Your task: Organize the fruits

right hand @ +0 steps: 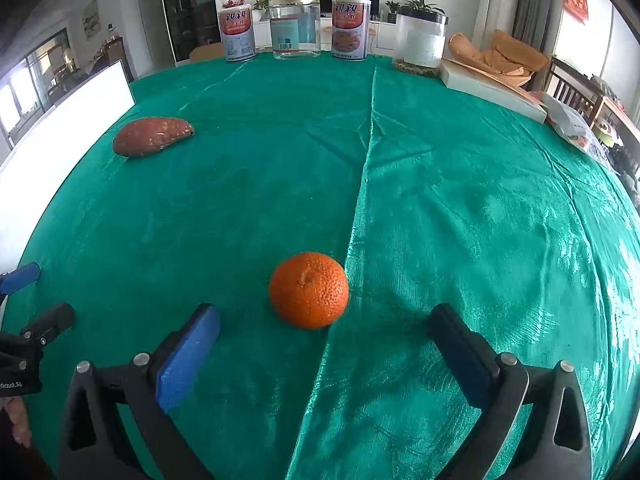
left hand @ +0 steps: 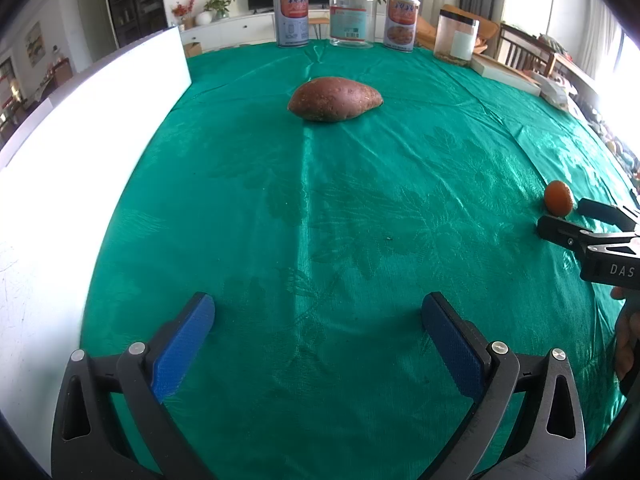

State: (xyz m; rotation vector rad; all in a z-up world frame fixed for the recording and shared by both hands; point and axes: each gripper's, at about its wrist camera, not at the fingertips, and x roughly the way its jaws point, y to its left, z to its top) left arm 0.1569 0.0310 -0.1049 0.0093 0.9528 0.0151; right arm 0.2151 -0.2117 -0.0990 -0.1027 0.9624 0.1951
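An orange mandarin (right hand: pixel 308 289) lies on the green tablecloth, just ahead of my right gripper (right hand: pixel 324 320), between and slightly beyond its open blue-padded fingers. It also shows at the right edge of the left wrist view (left hand: pixel 558 197), with the right gripper (left hand: pixel 560 218) beside it. A brown sweet potato (left hand: pixel 334 99) lies further back in the middle of the table; it shows in the right wrist view (right hand: pixel 152 136) at the far left. My left gripper (left hand: pixel 318 312) is open and empty over bare cloth, well short of the sweet potato.
Two printed cans (right hand: pixel 237 32) (right hand: pixel 350 28), a clear jar (right hand: pixel 295 26) and a plastic container (right hand: pixel 421 40) stand along the far edge. A white board (left hand: pixel 80 128) stands at the left. A flat white box (right hand: pixel 492 90) and a bag (right hand: pixel 576 128) lie at the far right.
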